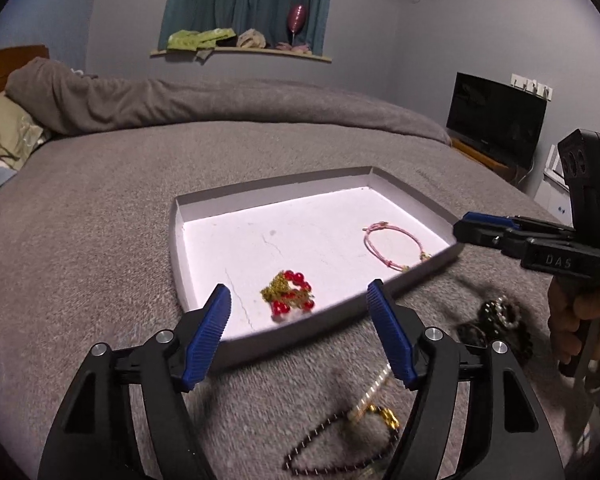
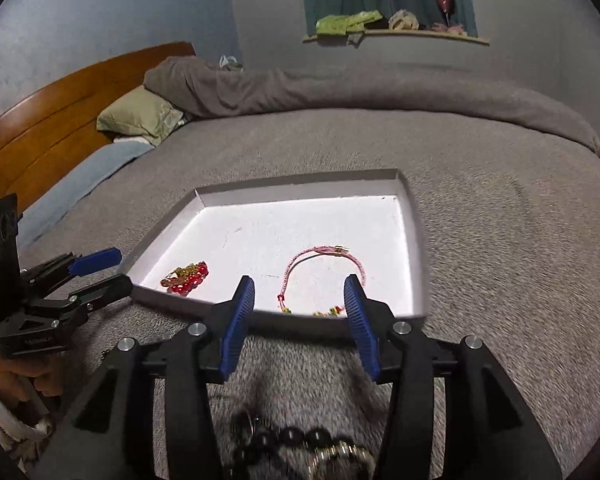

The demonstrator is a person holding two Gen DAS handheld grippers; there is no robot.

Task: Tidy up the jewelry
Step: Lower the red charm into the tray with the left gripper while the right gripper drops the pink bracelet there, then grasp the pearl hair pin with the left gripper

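A shallow white tray (image 1: 182,256) (image 2: 414,240) lies on the grey bed cover. In it are a red-bead and gold bracelet (image 1: 290,292) (image 2: 186,276) and a pink cord bracelet (image 1: 396,244) (image 2: 320,272). My left gripper (image 1: 300,300) is open and empty at the tray's near rim, above the red bracelet. My right gripper (image 2: 300,294) is open and empty at the tray's near rim, over the pink bracelet; from the left wrist view it (image 1: 472,226) shows at the tray's right corner. On the cover lie a dark bead bracelet (image 1: 500,324) (image 2: 296,440) and a thin dark chain with gold clasp (image 1: 364,412).
A rolled grey blanket (image 1: 204,100) and a green pillow (image 2: 140,114) lie at the far side of the bed. A wooden headboard (image 2: 60,120) stands at the left. A dark screen (image 1: 496,120) stands at the right.
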